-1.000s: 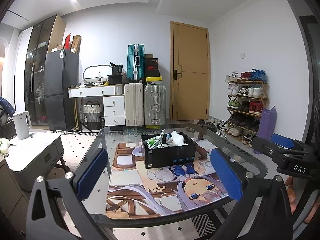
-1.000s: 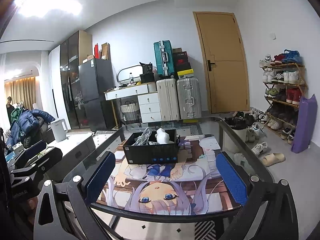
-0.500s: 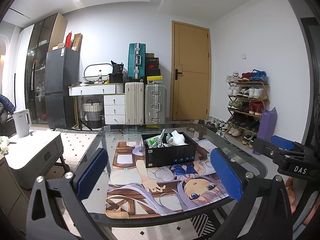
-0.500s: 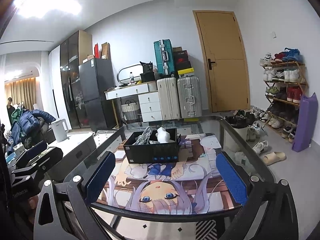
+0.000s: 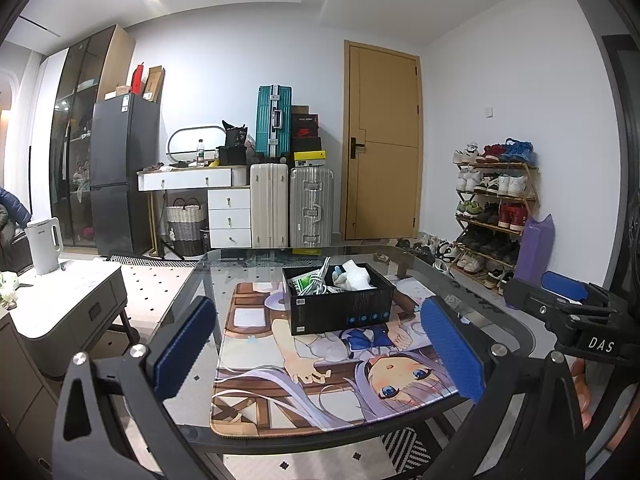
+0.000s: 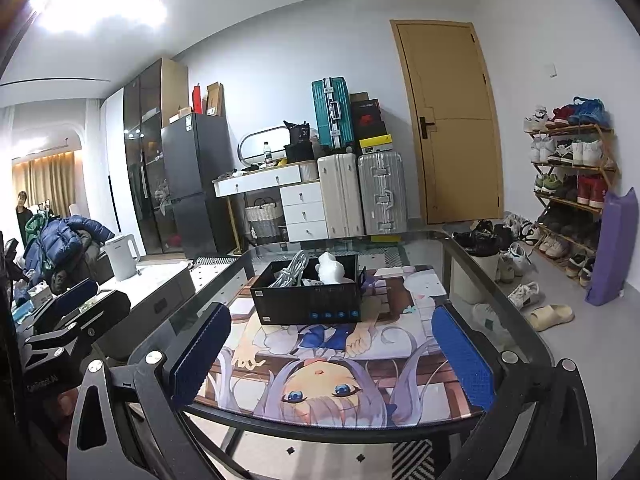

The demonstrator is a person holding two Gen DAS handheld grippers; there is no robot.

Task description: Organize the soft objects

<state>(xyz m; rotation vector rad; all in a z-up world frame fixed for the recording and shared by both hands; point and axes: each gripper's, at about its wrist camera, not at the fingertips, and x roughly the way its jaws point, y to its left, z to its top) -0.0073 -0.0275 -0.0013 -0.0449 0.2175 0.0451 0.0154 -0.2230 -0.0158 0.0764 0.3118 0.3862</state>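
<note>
A black box (image 5: 340,304) stands on an anime-print mat (image 5: 320,376) on a glass table (image 5: 516,320). It holds a white soft toy (image 5: 354,276), a coil of white cable (image 5: 318,280) and a green packet. The box also shows in the right wrist view (image 6: 308,300), with the toy (image 6: 330,268) and the cable (image 6: 290,272). My left gripper (image 5: 320,352) is open and empty, held back from the table's near edge. My right gripper (image 6: 328,360) is open and empty, also short of the near edge. Each gripper shows at the side of the other's view.
A low grey cabinet with a white kettle (image 5: 44,246) stands left of the table. Suitcases (image 5: 292,204), white drawers and a dark fridge line the far wall. A shoe rack (image 5: 496,208) and loose shoes are on the right. A person (image 6: 22,216) stands far left.
Both grippers have drifted very slightly; the views are almost the same. Nothing on the table has moved.
</note>
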